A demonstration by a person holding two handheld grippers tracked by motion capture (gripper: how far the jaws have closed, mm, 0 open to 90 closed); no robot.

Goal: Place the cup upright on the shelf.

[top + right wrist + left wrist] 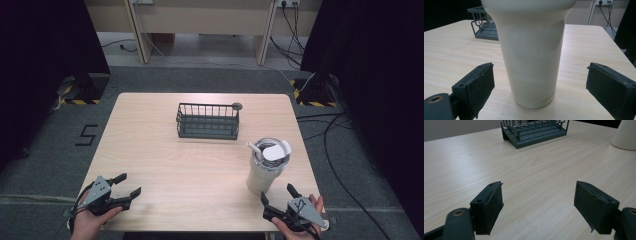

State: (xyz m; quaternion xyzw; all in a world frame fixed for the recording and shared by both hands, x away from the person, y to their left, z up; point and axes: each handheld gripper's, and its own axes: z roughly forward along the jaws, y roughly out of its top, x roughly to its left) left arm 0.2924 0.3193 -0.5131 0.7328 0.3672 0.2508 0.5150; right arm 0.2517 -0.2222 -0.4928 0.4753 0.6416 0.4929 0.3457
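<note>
A cream tumbler (264, 170) with a clear lid and flip tab stands upright near the table's right front; it looms close ahead as the tumbler (532, 52) in the right gripper view. My right gripper (278, 196) is open just in front of it, jaws wide, nothing between them. My left gripper (127, 184) is open at the table's left front corner, with bare wood between its jaws (539, 202). A dark wire basket (208, 120) sits at the table's middle back, also the basket (534, 131) far ahead of the left gripper.
The light wooden table (165, 165) has bare room between both grippers and the basket. A small round dark thing (237, 106) lies at the basket's back right corner. Cables (340, 150) run over the floor at the right.
</note>
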